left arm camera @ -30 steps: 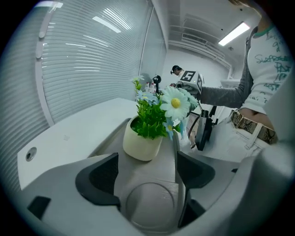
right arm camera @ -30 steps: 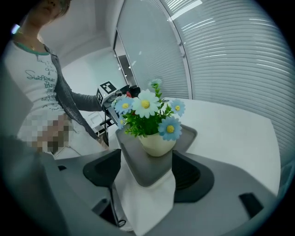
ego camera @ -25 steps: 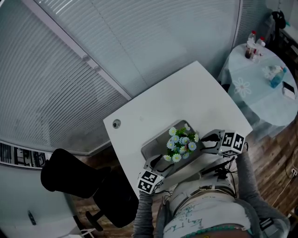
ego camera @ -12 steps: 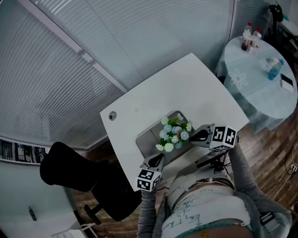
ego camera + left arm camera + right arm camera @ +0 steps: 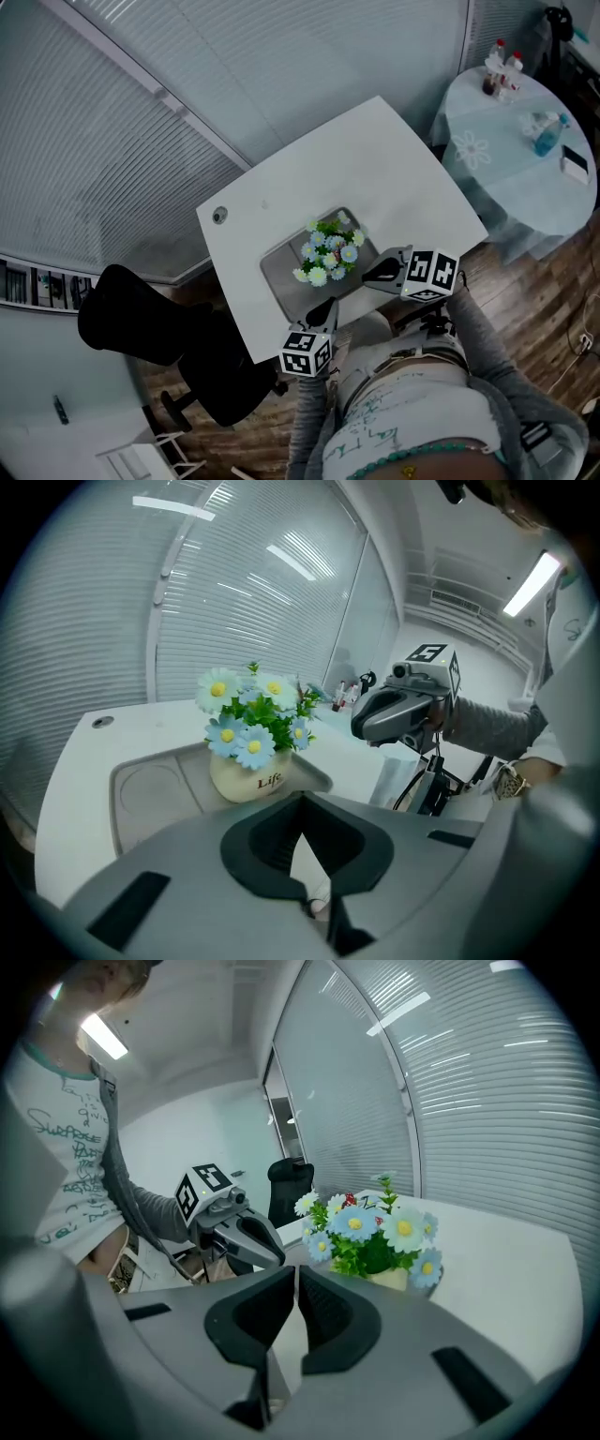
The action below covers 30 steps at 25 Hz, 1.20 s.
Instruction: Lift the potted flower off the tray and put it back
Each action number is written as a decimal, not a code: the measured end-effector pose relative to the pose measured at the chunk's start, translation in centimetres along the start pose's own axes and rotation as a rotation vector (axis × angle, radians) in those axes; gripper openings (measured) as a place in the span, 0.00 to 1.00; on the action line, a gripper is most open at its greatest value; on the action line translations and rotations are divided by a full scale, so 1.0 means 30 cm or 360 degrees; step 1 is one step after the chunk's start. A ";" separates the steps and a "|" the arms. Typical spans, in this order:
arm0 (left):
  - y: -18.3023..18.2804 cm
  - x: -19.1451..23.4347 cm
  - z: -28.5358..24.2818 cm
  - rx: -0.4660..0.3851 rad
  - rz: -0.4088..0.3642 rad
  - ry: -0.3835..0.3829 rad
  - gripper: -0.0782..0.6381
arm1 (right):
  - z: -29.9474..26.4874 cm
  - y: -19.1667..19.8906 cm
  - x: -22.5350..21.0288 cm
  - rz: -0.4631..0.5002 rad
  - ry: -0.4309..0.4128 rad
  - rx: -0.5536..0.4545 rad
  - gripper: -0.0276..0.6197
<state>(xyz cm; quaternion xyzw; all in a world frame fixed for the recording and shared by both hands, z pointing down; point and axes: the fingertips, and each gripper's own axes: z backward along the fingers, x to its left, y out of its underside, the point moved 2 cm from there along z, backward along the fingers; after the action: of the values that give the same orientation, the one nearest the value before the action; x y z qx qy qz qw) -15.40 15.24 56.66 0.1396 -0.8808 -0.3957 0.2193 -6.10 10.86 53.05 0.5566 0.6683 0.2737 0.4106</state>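
The potted flower (image 5: 328, 251) stands upright in the tray (image 5: 279, 277) on the table (image 5: 375, 169), touched by neither tool. My left gripper (image 5: 325, 311) hangs at its 6 o'clock and my right gripper (image 5: 373, 275) at its 4 o'clock. Both sets of jaws have just been closing and meet on nothing, so I judge the pot already set back.

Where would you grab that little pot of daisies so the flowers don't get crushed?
Take the cream pot by its round belly, coming in low from opposite sides. The flowers spread over its rim and block the top; it stands upright on the tray.
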 end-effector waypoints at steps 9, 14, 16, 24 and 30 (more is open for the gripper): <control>-0.005 -0.104 0.004 -0.0041 0.0028 -0.0080 0.12 | 0.040 0.004 0.060 -0.0092 0.0008 -0.0046 0.09; -0.020 -0.151 0.002 -0.0080 0.0018 -0.0089 0.12 | 0.048 0.024 0.105 -0.0089 -0.0007 -0.0051 0.09; -0.029 -0.169 0.008 -0.0105 0.0026 -0.0090 0.12 | 0.052 0.025 0.125 -0.0078 -0.0010 -0.0061 0.09; -0.049 -0.228 0.034 -0.0155 0.0026 -0.0126 0.12 | 0.070 0.009 0.188 0.0010 0.0001 -0.0147 0.09; -0.061 -0.272 0.055 -0.0188 0.0043 -0.0149 0.12 | 0.093 0.013 0.207 -0.0018 0.0064 -0.0135 0.09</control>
<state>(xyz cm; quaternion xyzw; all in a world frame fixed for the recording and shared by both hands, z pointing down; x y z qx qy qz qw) -9.01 18.52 52.05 0.0959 -0.8670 -0.4502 0.1910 -3.78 16.72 50.42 0.5293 0.6674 0.3105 0.4219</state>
